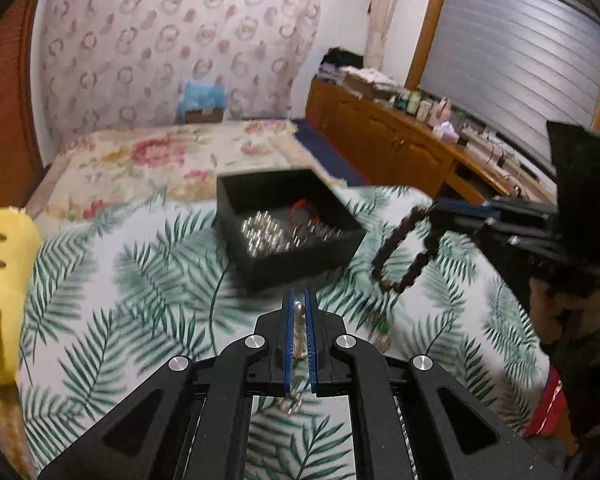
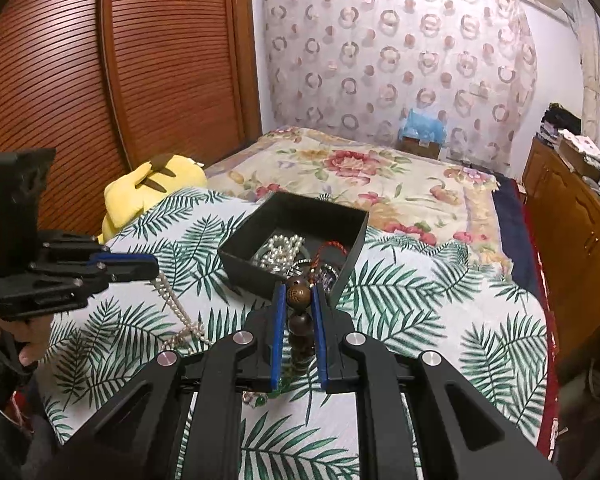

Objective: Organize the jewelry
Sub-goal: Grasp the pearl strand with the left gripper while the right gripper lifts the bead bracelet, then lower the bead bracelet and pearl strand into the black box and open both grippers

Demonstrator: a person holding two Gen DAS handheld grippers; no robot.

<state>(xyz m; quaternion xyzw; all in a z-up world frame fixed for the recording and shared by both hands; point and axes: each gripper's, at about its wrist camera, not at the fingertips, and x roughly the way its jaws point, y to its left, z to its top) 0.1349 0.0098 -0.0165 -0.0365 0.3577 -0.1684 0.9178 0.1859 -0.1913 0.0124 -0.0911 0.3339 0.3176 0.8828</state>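
A bed (image 2: pixel 440 320) fills the middle of a small bedroom, spread with a white cover printed in green palm fronds (image 1: pixel 132 304) over the near half and a cream floral quilt (image 2: pixel 380 168) over the far half. On the palm-print cover sits an open black box (image 2: pixel 296 240), holding a heap of pearls (image 2: pixel 280 250) and a red-corded piece (image 2: pixel 330 248) against its right wall.

The left hand-held gripper (image 1: pixel 299 312) is pinched tight on a pearl necklace (image 2: pixel 180 312); the strand hangs from its blue pads (image 1: pixel 288 344) down to the cover, where its lower end lies bunched. The right hand-held gripper (image 2: pixel 298 300) is clamped on a dark wooden bead bracelet (image 1: pixel 404 252), whose loop dangles above the bedding just to the right of the box. Both are held short of the box's near edge.

A yellow plush toy (image 2: pixel 152 188) rests at the left edge of the bed beside a brown louvered wardrobe (image 2: pixel 100 80). Behind the bed hangs a sheer curtain patterned with pink rings (image 2: pixel 400 60), with a blue-wrapped box (image 2: pixel 422 132) at its foot. A wooden cabinet (image 1: pixel 400 140) along the right wall carries bottles and folded cloth, below a window closed off by a grey shutter (image 1: pixel 512 56).
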